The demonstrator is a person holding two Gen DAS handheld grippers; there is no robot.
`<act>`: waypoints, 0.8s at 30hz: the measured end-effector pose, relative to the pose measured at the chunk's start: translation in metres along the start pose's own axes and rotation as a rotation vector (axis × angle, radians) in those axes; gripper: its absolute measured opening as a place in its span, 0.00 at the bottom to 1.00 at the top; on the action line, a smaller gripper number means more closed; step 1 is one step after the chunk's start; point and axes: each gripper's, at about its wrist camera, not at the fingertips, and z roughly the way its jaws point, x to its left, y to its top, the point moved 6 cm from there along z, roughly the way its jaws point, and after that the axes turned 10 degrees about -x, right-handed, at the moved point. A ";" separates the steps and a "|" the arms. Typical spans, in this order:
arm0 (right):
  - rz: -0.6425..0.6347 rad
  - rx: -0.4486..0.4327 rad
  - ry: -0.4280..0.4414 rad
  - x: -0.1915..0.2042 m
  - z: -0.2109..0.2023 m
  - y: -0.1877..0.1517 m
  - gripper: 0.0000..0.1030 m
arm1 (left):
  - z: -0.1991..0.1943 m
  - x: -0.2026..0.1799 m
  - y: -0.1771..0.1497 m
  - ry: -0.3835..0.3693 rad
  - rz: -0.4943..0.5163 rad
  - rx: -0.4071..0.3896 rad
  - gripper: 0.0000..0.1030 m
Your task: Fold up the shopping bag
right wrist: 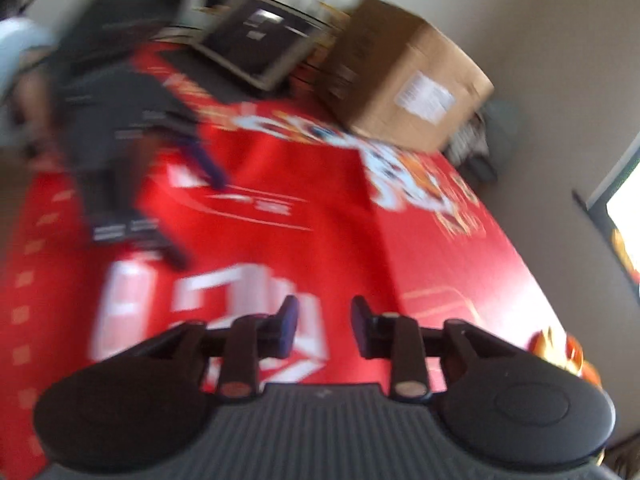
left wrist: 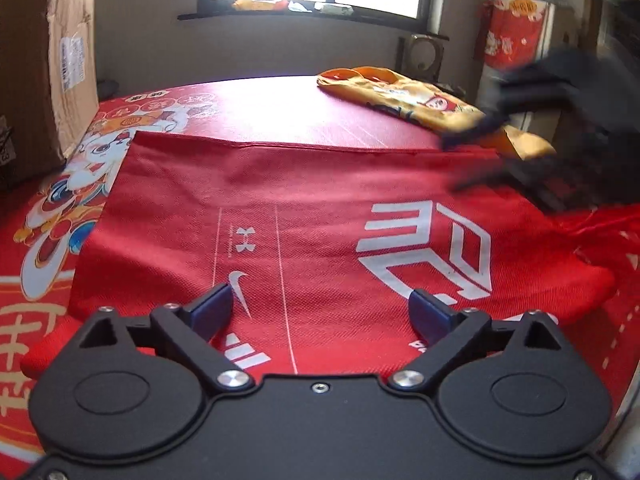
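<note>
The left tongs (left wrist: 320, 312) hang wide open and empty over the near edge of the red shopping bag (left wrist: 304, 216), lying flat mid-counter. The right tongs (right wrist: 325, 330), narrowly parted, hold nothing. Best pinch both near corners evenly before folding away.

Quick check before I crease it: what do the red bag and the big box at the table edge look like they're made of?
Red bag: apparently non-woven fabric, matte, with a fine embossed grid texture, soft wrinkles and white printed logos. Box: brown corrugated cardboard by its look, dull, with creased panels and a white shipping label.
</note>
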 end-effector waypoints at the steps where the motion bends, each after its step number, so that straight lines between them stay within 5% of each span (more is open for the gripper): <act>1: -0.032 -0.012 -0.003 0.017 -0.011 0.002 0.31 | -0.001 0.001 0.000 0.001 -0.009 -0.003 0.93; 11: -0.158 0.047 -0.101 0.116 -0.050 -0.011 0.45 | 0.000 0.001 0.001 0.020 -0.006 0.002 0.94; 19: -0.348 0.191 -0.290 0.124 -0.030 -0.031 0.42 | 0.005 -0.007 0.000 0.030 0.058 0.032 0.99; 24: -0.351 0.185 -0.290 0.119 -0.004 -0.020 0.37 | 0.004 -0.004 -0.001 0.020 0.040 0.026 0.99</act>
